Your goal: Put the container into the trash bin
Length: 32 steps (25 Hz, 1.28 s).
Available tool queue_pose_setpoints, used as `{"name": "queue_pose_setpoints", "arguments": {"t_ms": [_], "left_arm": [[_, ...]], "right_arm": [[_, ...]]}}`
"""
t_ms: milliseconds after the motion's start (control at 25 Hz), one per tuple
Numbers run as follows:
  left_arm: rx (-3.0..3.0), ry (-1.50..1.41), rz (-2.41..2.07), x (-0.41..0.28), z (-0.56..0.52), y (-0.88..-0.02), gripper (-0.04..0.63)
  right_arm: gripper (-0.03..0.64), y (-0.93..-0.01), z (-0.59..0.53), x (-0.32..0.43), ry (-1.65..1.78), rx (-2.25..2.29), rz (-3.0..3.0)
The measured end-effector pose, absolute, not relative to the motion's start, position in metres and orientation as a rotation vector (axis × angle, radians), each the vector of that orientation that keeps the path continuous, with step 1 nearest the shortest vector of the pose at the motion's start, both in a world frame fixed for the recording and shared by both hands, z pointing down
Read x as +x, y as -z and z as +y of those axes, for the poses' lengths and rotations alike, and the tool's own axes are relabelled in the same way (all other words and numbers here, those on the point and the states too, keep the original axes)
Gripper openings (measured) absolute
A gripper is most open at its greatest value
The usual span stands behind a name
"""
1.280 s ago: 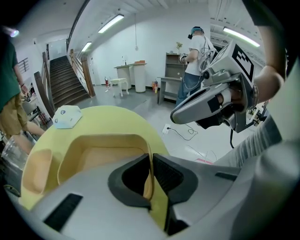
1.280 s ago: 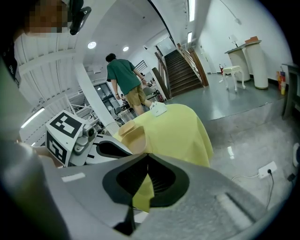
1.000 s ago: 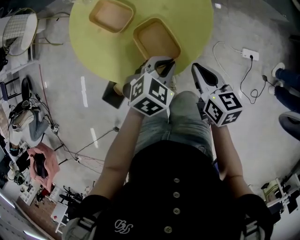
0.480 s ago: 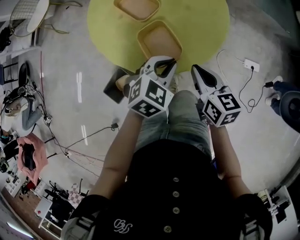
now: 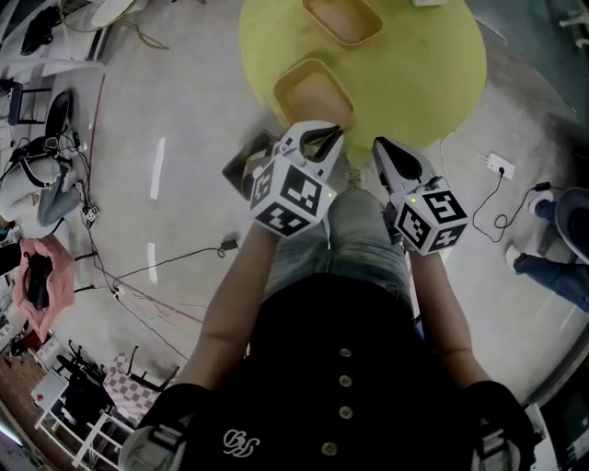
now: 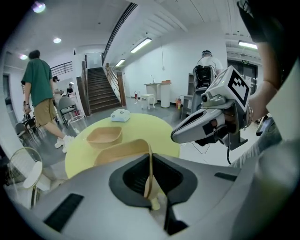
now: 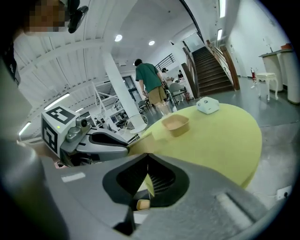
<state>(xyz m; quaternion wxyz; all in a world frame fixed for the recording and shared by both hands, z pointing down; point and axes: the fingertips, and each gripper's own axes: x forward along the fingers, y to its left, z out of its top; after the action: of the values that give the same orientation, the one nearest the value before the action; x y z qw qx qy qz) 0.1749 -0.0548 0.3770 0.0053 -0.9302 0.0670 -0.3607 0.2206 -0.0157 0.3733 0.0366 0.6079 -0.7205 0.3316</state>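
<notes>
**Spotter:** You're on the approach, with nothing picked up yet. The near container (image 5: 313, 92) sits on the yellow worktop (image 5: 433, 83), at twelve o'clock from your left gripper (image 5: 333, 136), just past its tips.

**Caller:** And the fingers?

**Spotter:** Your left fingers (image 6: 133, 180) are pinched down to a slit and grip nothing. The right fingers (image 7: 160, 180) also meet at the tips, empty. Your right gripper (image 5: 381, 147) hangs at three o'clock of the left one, by the worktop's near edge.

**Caller:** Next move?

**Spotter:** I'd say you spread one pair of fingers first, then come in over the container's near rim and pinch it. The wall looks thin, so a rim grip should suit. I can't pick out the trash bin for certain in any view, so you'll need to find it once you've lifted.

**Caller:** What's different from a second ago?

**Spotter:** In the head view the worktop has swung from eleven o'clock towards one. The far container (image 5: 342, 18) has slid up to the top edge. The power strip (image 5: 500, 166) on the floor now sits lower on the right. Your grippers keep the same spot in the view, fingers as closed as before.
</notes>
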Motion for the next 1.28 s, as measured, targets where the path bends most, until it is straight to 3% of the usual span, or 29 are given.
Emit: {"name": "queue_pose_setpoints", "arguments": {"t_ms": [840, 1280], "left_arm": [[-3.064, 1.025, 0.761, -0.016, -0.087, -0.366, 0.028], [-3.125, 0.935, 1.111, -0.074, -0.098, -0.384, 0.028]], "right_arm": [[0.005, -0.365, -0.054, 0.057, -0.917, 1.581, -2.393], [0.005, -0.381, -0.058, 0.023, -0.916, 1.443, -2.397]]}}
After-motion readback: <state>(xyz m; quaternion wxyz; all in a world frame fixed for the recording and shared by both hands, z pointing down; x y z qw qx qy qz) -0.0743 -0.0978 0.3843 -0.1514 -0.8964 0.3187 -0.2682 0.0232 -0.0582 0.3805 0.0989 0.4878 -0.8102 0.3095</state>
